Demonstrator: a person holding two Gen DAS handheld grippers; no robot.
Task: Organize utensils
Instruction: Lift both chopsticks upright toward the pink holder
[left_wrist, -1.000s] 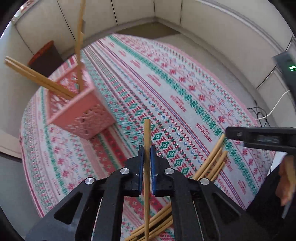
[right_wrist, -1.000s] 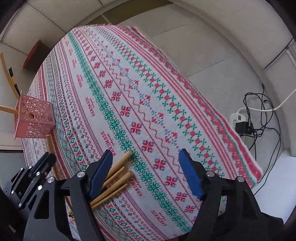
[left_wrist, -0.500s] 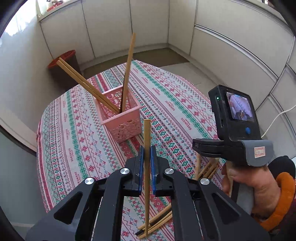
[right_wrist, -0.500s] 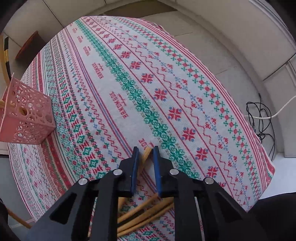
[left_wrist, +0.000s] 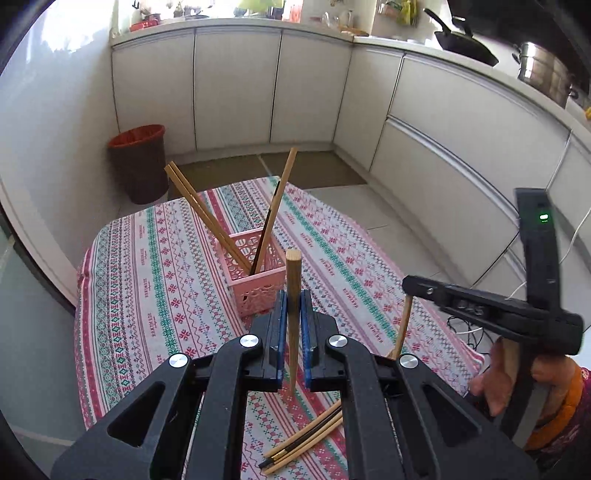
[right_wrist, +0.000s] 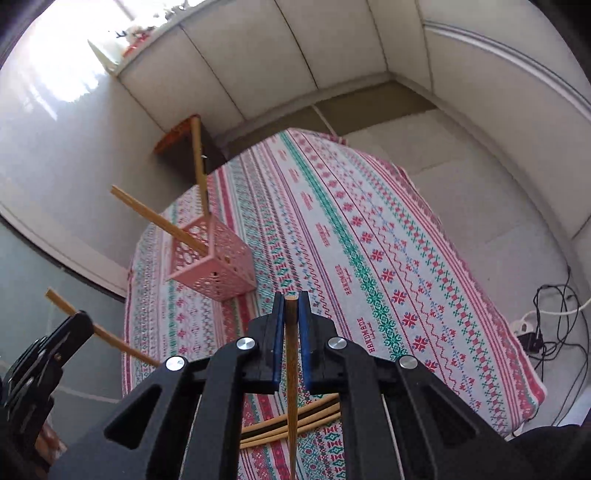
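Each tool is clamped on one chopstick, the left tool (left_wrist: 291, 314) on a stick (left_wrist: 293, 291) and the right tool (right_wrist: 291, 314) on another (right_wrist: 291, 354), both held above the bench (right_wrist: 424, 295) (patterned cloth), with the pink basket (left_wrist: 255, 284) toward its far left corner and loose chopsticks (left_wrist: 306, 443) at its near edge.

Your two wrist fisheyes look steeply down from above, sharing the pink perforated plastic basket (left_wrist: 255, 280) (right_wrist: 212, 264) on the patterned red-green woven tablecloth (left_wrist: 155, 295) (right_wrist: 369, 258).
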